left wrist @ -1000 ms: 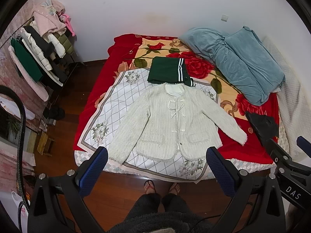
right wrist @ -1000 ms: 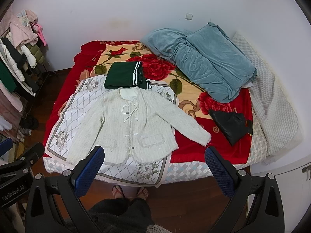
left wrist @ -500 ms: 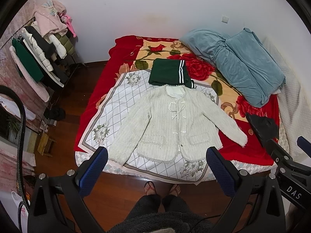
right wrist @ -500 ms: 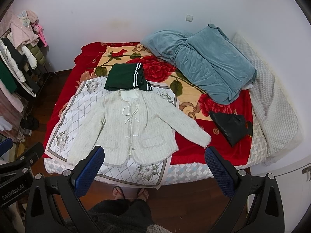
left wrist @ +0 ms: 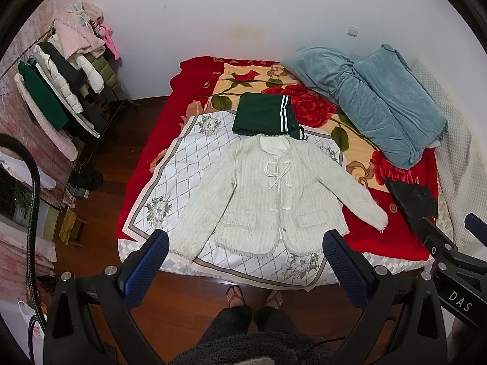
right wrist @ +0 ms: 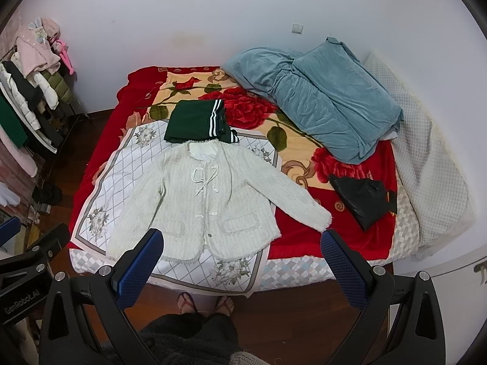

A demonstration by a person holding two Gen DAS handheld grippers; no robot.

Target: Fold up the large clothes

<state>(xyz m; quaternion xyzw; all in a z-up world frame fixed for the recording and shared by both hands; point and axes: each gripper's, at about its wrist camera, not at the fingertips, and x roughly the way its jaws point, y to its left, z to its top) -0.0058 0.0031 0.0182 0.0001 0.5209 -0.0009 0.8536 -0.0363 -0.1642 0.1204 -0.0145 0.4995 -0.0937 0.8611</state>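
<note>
— What lies nearest the foot of the bed?

— A cream knitted cardigan, face up and spread flat on a white cloth with a diamond grid, its front closed with white ties and toggles, two patch pockets low down. Both sleeves angle outward; its right-hand sleeve reaches onto the red blanket.

— And behind it?

— A dark green garment with white stripes, already folded into a neat rectangle, touching the cardigan's collar.

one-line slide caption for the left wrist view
Open left tongs above a white jacket spread flat on the bed, folding not yet begun.
</note>
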